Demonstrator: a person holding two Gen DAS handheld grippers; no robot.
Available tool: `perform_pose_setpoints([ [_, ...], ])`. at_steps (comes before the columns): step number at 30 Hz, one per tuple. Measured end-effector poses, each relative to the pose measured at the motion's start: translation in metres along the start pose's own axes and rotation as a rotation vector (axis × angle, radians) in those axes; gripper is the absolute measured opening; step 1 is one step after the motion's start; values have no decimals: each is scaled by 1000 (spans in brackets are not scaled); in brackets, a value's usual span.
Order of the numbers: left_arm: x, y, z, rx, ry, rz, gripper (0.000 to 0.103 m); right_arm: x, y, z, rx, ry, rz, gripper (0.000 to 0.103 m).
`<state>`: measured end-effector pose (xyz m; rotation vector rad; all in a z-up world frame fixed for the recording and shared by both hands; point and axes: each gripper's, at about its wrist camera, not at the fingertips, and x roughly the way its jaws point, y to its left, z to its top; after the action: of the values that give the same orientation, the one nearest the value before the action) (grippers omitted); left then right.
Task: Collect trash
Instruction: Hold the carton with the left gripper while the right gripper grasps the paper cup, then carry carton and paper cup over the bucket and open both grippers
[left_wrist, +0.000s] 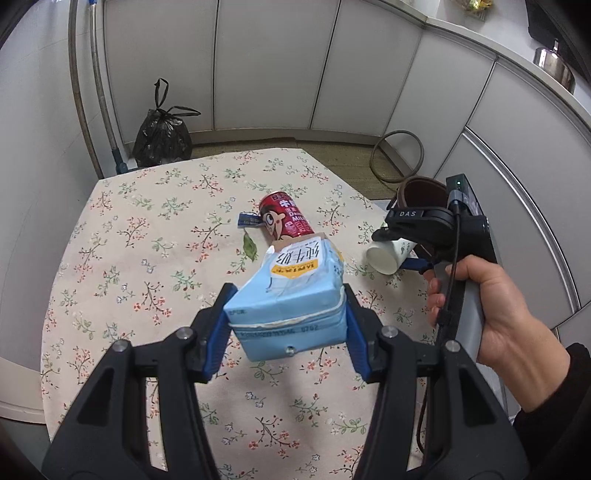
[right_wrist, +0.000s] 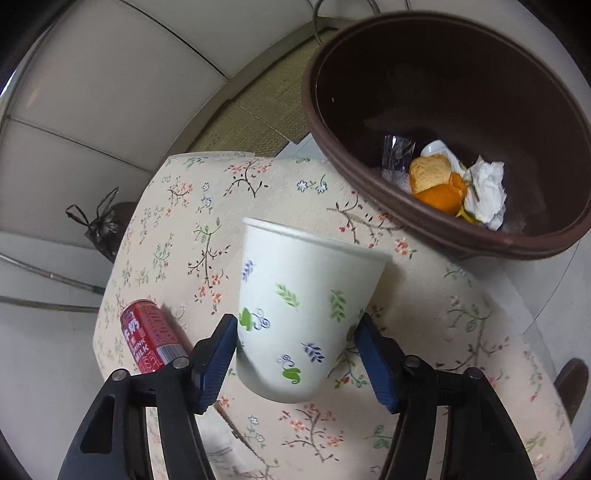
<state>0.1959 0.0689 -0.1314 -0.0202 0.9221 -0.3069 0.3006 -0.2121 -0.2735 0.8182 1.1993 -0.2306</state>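
Inside the brown bin (right_wrist: 369, 177), right wrist view only: orange peel (right_wrist: 439, 184), crumpled tissue (right_wrist: 485, 190). Right gripper (right_wrist: 295, 347) is clamping the paper cup (right_wrist: 303, 306) above the table (right_wrist: 184, 206), near the bin. Left gripper (left_wrist: 286, 325) is gripping the blue milk carton (left_wrist: 291, 295), tilted, over the red can (left_wrist: 282, 218).

Both views are evenly lit by soft, diffuse indoor light, moderately bright, with a slightly cool cast. Shadows are faint: a soft one lies beneath the milk carton (left_wrist: 291, 295) on the counter (left_wrist: 110, 258). The fisheye lens bends cabinet lines strongly near the edges, and the corners vignette to black. The bin (right_wrist: 461, 122) interior is dark. The paper cup (right_wrist: 299, 310) looks slightly soft with blur; elsewhere detail is fairly sharp.
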Motion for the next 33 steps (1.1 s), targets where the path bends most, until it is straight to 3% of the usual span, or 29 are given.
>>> perform_pose_setpoints([
  [7,-3,2,4,-11,-36,13,56,-22,2,-1,-50,0,48,62],
  [15,-14,-20,13,-2,-107,6,56,-91,5,-4,-198,-40,119,62],
  [25,-11,-73,29,43,-182,-37,56,-177,-4,2,-459,-240,-6,63],
  [33,14,-128,40,93,-177,-111,56,-196,-37,22,-522,-315,-119,63],
])
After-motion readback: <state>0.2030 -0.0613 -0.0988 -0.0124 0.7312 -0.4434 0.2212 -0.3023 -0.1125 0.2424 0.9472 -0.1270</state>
